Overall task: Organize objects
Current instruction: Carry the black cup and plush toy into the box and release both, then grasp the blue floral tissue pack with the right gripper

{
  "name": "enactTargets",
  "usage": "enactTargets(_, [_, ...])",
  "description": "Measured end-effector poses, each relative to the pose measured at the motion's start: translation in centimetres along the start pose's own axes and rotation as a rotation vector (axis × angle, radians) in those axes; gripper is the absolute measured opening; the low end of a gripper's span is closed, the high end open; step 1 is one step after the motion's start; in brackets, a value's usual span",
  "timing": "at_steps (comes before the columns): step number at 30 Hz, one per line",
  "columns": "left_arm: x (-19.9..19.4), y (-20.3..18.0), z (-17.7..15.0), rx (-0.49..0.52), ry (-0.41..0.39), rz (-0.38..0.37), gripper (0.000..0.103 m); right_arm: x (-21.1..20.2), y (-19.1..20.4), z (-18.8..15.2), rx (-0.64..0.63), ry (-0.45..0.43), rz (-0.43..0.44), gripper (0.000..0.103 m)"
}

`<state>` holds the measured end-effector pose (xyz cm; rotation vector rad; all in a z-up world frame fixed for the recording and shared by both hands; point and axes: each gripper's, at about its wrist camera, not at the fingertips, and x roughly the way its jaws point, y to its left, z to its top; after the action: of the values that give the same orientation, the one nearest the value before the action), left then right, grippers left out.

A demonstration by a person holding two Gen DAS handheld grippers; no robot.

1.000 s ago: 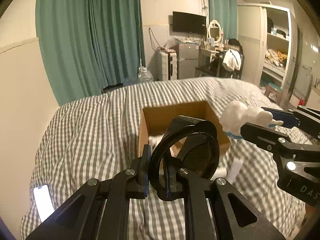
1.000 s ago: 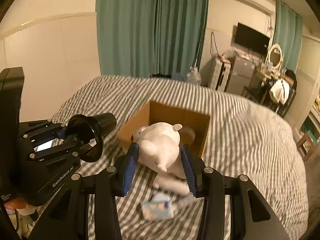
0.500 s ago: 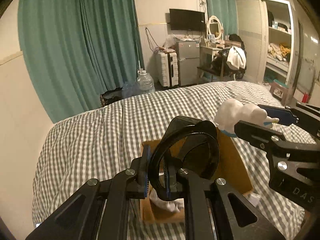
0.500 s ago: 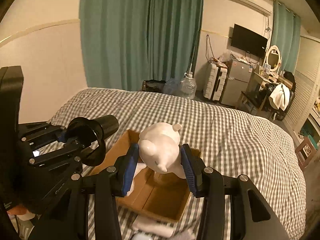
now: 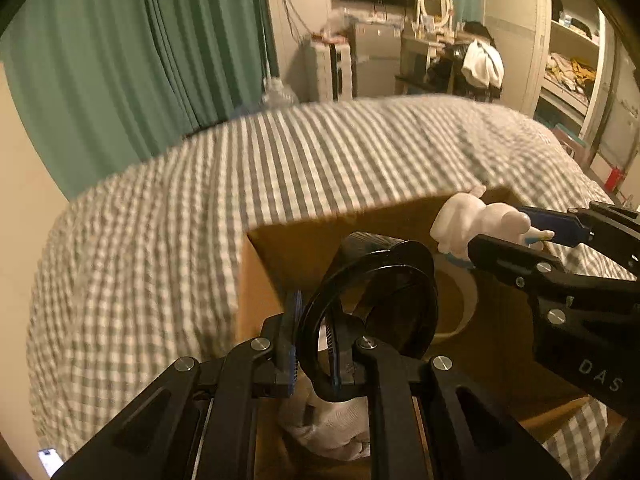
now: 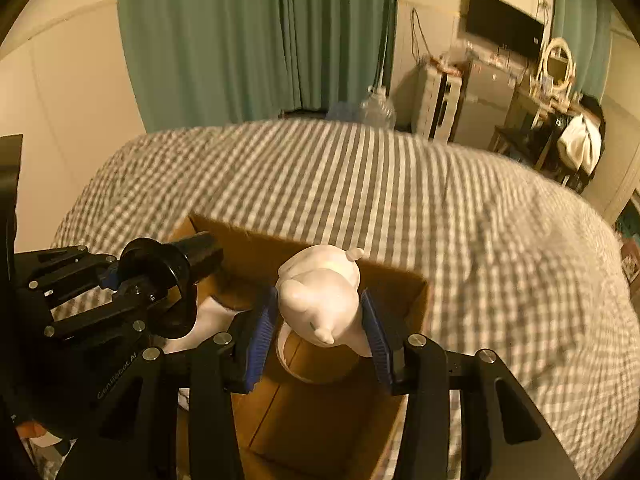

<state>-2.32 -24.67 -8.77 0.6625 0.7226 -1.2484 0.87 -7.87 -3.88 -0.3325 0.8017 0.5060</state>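
An open cardboard box (image 5: pixel 280 252) (image 6: pixel 416 300) sits on a grey checked bed. My left gripper (image 5: pixel 314 344) is shut on a black funnel-shaped object (image 5: pixel 372 304) and holds it over the box's left part; it shows in the right wrist view (image 6: pixel 160 276) too. My right gripper (image 6: pixel 318 332) is shut on a white pig figurine (image 6: pixel 320 296) and holds it over the box's middle; it also shows in the left wrist view (image 5: pixel 480 220). Inside the box lie a white cloth (image 5: pixel 332 424) (image 6: pixel 208 320) and a pale ring-shaped rim (image 5: pixel 460 312) (image 6: pixel 296 368).
The checked bedspread (image 6: pixel 400 200) surrounds the box. A phone (image 5: pixel 50 460) lies on the bed at the near left. Green curtains (image 6: pixel 240 40), a wall on the left, and furniture with a TV (image 6: pixel 504 24) stand beyond the bed.
Both grippers have moved forward and down over the box with their objects still held. The box now fills the lower part of both views.
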Motion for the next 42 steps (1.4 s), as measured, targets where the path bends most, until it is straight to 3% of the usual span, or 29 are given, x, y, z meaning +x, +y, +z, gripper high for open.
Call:
enactTargets(1, [0.3,-0.1,-0.3,-0.108,0.016,0.068,0.012,0.2,0.0,-0.2,-0.003,0.000,-0.005,0.043])
enactTargets(4, [0.4,-0.2,-0.7,-0.124,0.030,0.037,0.015,-0.1,-0.5,-0.2,0.009,-0.022,-0.027,0.045])
enactTargets(5, [0.2,-0.2,-0.7,-0.135,0.034,0.028,0.021,-0.6,-0.8,-0.1,0.021,-0.037,-0.027,0.049])
enactTargets(6, [-0.1,-0.1,-0.8,-0.148,0.040,0.019,0.025,-1.1,-0.7,0.0,0.030,-0.049,-0.028,0.060])
enactTargets(8, [-0.8,0.1,-0.8,-0.190,0.060,0.037,0.060,-2.8,-0.6,-0.1,0.047,-0.081,-0.028,0.066])
enactTargets(10, [-2.5,0.1,-1.0,-0.194,0.035,0.061,0.069,-4.6,-0.5,0.0,0.048,-0.101,-0.038,0.066])
enactTargets(14, [-6.1,-0.2,-0.4,-0.158,0.004,0.088,0.078,-8.4,0.0,0.0,0.023,-0.125,-0.073,0.068])
enactTargets(19, [-12.4,-0.3,-1.2,-0.166,-0.080,0.101,0.084,-14.6,0.6,-1.2,0.013,-0.166,-0.094,0.076])
enactTargets(20, [-13.1,-0.4,-1.2,-0.068,-0.098,0.029,0.085,-15.7,0.8,-1.4,0.008,-0.171,-0.096,0.078])
enactTargets(26, [-19.1,0.3,-2.9,-0.039,-0.184,0.083,0.095,-21.4,2.9,-2.6,-0.040,-0.210,-0.143,0.088])
enactTargets(30, [-21.6,2.0,-5.1,-0.058,-0.223,0.076,0.099,-23.2,4.5,-3.7,-0.074,-0.222,-0.146,0.092])
enactTargets(35, [-21.4,2.6,-9.2,-0.094,-0.231,0.101,0.101,-21.4,6.6,-7.5,-0.091,-0.163,-0.128,0.096])
enactTargets(42, [-16.7,1.4,-16.3,-0.128,-0.158,0.085,0.101,-13.9,7.8,-15.1,-0.085,0.045,-0.083,0.096])
